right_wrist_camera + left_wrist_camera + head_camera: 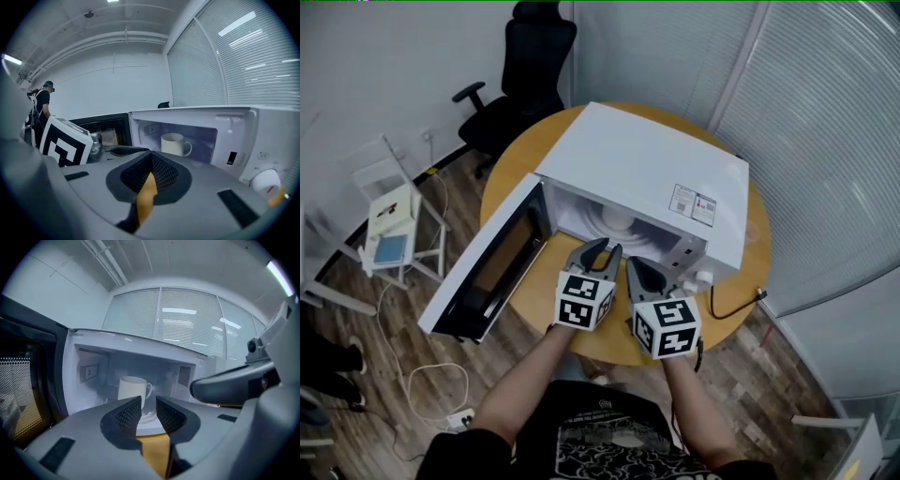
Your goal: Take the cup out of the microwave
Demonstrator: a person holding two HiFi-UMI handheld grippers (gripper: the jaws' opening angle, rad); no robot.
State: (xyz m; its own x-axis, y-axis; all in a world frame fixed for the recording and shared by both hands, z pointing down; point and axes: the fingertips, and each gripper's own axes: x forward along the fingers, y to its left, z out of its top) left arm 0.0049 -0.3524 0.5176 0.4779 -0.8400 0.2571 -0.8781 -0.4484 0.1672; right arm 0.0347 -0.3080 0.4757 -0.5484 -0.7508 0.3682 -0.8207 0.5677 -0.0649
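Observation:
A white microwave (647, 164) stands on a round wooden table (546, 302) with its door (492, 267) swung open to the left. The white cup (617, 217) stands upright inside the cavity, its handle to the right in both gripper views: cup (133, 389), cup (174, 144). My left gripper (598, 251) hovers just in front of the opening, aimed at the cup; the left gripper (148, 411) is open by a narrow gap with nothing in it. My right gripper (639, 272) is beside it, a little further back; the right gripper (151, 158) has its jaws closed together, empty.
The microwave's dial (266, 180) is on the panel at the right. A black cable (736, 305) trails off the table's right side. A black office chair (520, 70) and a white stand (394, 225) sit beyond the table. A person (41, 110) stands in the background.

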